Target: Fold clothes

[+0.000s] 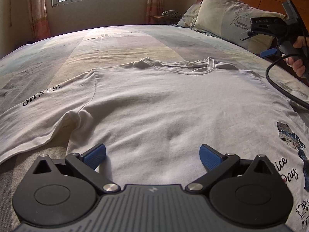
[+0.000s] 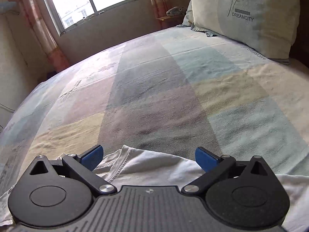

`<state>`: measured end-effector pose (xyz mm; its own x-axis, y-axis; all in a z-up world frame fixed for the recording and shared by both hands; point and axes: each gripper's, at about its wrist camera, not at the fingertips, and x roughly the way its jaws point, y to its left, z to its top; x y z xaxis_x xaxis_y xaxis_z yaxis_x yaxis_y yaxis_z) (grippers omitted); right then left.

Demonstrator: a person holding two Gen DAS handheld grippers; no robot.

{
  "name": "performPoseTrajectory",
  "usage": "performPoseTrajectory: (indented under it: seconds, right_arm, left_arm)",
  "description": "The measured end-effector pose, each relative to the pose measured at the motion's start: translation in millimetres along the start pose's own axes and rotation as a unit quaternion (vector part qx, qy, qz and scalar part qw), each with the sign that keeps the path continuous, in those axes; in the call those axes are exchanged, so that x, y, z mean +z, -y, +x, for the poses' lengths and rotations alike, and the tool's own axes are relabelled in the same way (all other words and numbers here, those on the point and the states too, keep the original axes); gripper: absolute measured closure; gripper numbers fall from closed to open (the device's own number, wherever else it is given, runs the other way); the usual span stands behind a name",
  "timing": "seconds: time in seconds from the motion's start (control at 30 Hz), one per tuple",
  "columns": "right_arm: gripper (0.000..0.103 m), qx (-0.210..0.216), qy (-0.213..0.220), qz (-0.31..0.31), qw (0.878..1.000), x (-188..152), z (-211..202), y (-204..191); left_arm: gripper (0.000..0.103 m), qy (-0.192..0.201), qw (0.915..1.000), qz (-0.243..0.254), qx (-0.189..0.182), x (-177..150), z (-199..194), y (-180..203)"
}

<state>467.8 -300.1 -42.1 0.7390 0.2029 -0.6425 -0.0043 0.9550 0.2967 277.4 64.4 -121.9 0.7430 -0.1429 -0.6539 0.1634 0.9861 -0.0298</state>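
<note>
White T-shirt (image 1: 154,104) is seen spread flat, front up, across near part of the bed (image 1: 119,42); neckline toward far edge, one sleeve w/ "OH, YES!" print laid out to the side. Not folded.

Left claw (image 1: 152,156): blue pads spread wide, nothing pinched, low over body of shirt near armpit seam. Right claw (image 2: 147,157): likewise spread, empty, above collar/shoulder area.

If a fold is made, fabric should be pinched at shoulder and hem in line, both layers caught, wrinkle at collar smoothed.

Black cable (image 1: 278,89) is draped over shirt's shoulder edge – snag risk. Pillow (image 2: 249,17) at headboard corner, well apart.
</note>
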Motion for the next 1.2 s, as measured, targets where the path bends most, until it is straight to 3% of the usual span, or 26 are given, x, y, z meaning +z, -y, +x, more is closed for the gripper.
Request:
performPoseTrajectory:
  seconds: [0.13, 0.23, 0.47, 0.6, 0.73, 1.2]
  right_arm:
    - [0.000, -0.041, -0.010, -0.020, 0.999, -7.9, -48.7, 23.6]
    - [0.000, -0.049, -0.019, 0.018, 0.998, -19.2, -62.4, 51.6]
    - [0.000, -0.100, -0.042, 0.067, 0.992, -53.4, -28.7, 106.4]
    - [0.000, -0.100, -0.009, 0.072, 0.992, -57.3, -9.5, 129.3]
    - [0.000, -0.101, -0.004, 0.084, 0.991, -36.1, 2.0, 142.4]
    - [0.000, -0.038, 0.002, 0.092, 0.995, -45.9, 0.6, 126.0]
  left_arm:
    - [0.001, 0.005, 0.9999, -0.008, -0.012, -0.4, -6.1, 1.6]
    - [0.001, 0.007, 0.9996, -0.016, -0.021, -0.6, -7.7, 0.8]
    - [0.001, 0.006, 0.9998, -0.011, -0.013, -1.5, -2.1, 1.7]
    - [0.001, 0.007, 0.9999, -0.004, -0.008, -2.2, 0.4, 3.5]
    - [0.001, 0.010, 0.9999, 0.001, -0.006, -2.5, 1.5, 4.5]
    - [0.001, 0.011, 0.9999, 0.004, -0.006, -3.5, 2.0, 5.0]
